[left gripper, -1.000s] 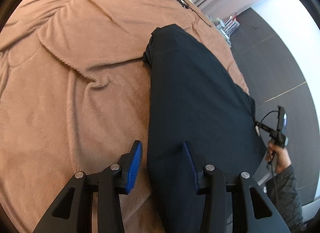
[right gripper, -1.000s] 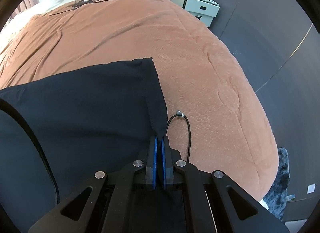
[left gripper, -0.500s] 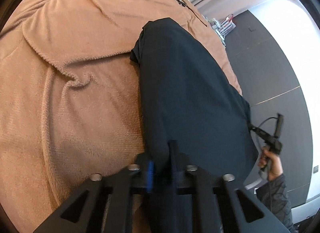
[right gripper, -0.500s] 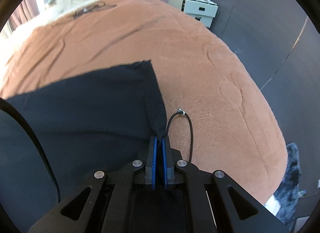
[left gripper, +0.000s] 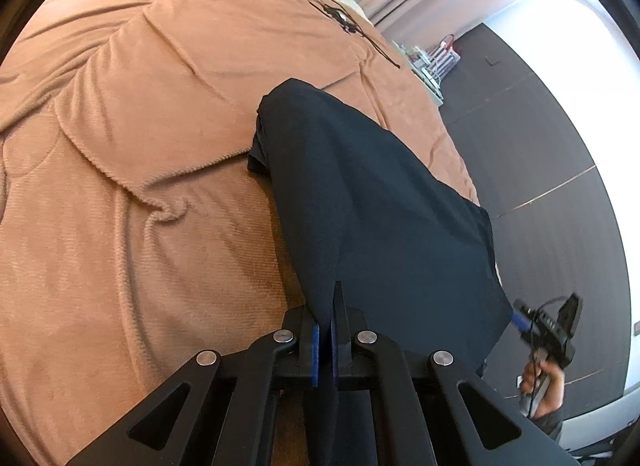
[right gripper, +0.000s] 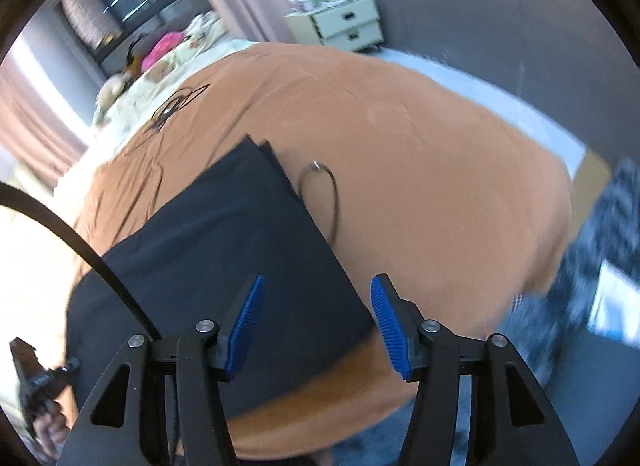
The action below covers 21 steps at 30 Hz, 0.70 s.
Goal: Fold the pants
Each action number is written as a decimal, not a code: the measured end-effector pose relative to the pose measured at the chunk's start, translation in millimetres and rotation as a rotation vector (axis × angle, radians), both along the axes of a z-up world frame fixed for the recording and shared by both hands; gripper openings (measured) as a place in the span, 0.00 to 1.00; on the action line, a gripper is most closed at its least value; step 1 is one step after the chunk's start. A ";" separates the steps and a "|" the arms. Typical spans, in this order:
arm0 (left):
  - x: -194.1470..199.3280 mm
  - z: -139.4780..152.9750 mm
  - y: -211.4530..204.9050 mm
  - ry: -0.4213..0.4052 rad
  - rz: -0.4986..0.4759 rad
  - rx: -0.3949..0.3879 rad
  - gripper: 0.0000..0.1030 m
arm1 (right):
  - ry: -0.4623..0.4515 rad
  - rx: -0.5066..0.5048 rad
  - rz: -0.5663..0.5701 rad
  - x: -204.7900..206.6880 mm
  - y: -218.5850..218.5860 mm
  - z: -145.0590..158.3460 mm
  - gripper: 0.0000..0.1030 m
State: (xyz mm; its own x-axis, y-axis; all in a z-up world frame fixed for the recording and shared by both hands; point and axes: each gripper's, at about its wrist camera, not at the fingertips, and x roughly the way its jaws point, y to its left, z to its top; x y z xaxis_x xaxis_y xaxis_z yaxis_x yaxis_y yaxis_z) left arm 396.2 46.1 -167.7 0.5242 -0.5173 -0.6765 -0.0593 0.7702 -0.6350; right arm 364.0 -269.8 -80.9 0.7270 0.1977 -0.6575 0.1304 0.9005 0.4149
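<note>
Black pants (left gripper: 372,201) lie along the brown blanket (left gripper: 140,225) of a bed. My left gripper (left gripper: 324,342) is shut on the near edge of the pants, with cloth pinched between its blue pads. My right gripper (right gripper: 317,280) hovers over the other end of the pants (right gripper: 240,234); its jaws are opening and the pads touch nothing. A black drawstring loop (right gripper: 330,189) sticks out beside the pants' edge. At the right edge of the left wrist view, a hand (left gripper: 540,378) holds the right gripper off the bed's side.
A raised fold (left gripper: 120,173) crosses the blanket left of the pants. A tangled black cable (right gripper: 176,101) lies further up the bed, near pillows and soft toys (right gripper: 164,49). White bedside drawers (right gripper: 340,25) stand by the wall. A patterned rug (right gripper: 612,225) covers the floor.
My left gripper closed on the pants' edge and lifted it slightly. My right gripper let go of the pants' corner, opened, and swung sideways while rolling.
</note>
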 end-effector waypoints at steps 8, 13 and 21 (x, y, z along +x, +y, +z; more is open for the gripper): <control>0.1 19.8 -2.1 -0.018 -0.007 0.028 0.03 | 0.026 0.261 0.042 -19.9 -6.0 -52.0 0.52; -5.9 29.8 9.7 -0.028 0.015 0.042 0.03 | -0.035 0.364 0.025 -8.4 -15.0 -56.1 0.45; -19.5 32.2 52.4 -0.007 0.078 0.057 0.03 | -0.001 0.477 -0.005 -14.1 -8.1 -77.1 0.21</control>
State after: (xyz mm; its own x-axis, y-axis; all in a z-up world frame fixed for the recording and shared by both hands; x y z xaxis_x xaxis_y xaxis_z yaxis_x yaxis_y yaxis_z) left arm 376.6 98.5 -135.5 0.5661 -0.4358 -0.6997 -0.1162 0.7982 -0.5911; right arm 349.9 -277.8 -158.0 0.7296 0.4736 -0.4933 0.1335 0.6089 0.7820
